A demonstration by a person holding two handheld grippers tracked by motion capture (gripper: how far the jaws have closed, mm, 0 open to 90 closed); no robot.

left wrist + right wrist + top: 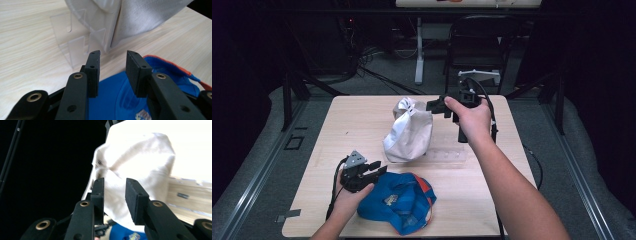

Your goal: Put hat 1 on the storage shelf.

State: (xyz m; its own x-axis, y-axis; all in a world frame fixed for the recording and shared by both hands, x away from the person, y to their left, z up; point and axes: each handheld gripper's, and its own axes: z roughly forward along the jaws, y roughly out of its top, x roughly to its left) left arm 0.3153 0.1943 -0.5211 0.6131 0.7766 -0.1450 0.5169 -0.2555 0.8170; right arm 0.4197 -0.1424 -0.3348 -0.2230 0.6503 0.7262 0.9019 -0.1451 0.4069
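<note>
The white cap [408, 131] is sitting propped on a clear plastic stand [447, 156] mid-tabletop [352, 120], apparently so it keeps its shape. The right tool [436, 106] is hovering released beside its crown, nothing between the jaws. The left tool [374, 170] is likewise hanging released, at the blue cap's [399, 202] edge, near the front rim. Open room is lying to the left.

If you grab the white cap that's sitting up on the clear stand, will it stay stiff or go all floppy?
Probably floppy: the white cap is creased, sagging cloth. It looks light, so a push might tip it off the clear stand it leans on. The cloth should pinch easily between the right gripper pads, which are open just beside it.
</note>
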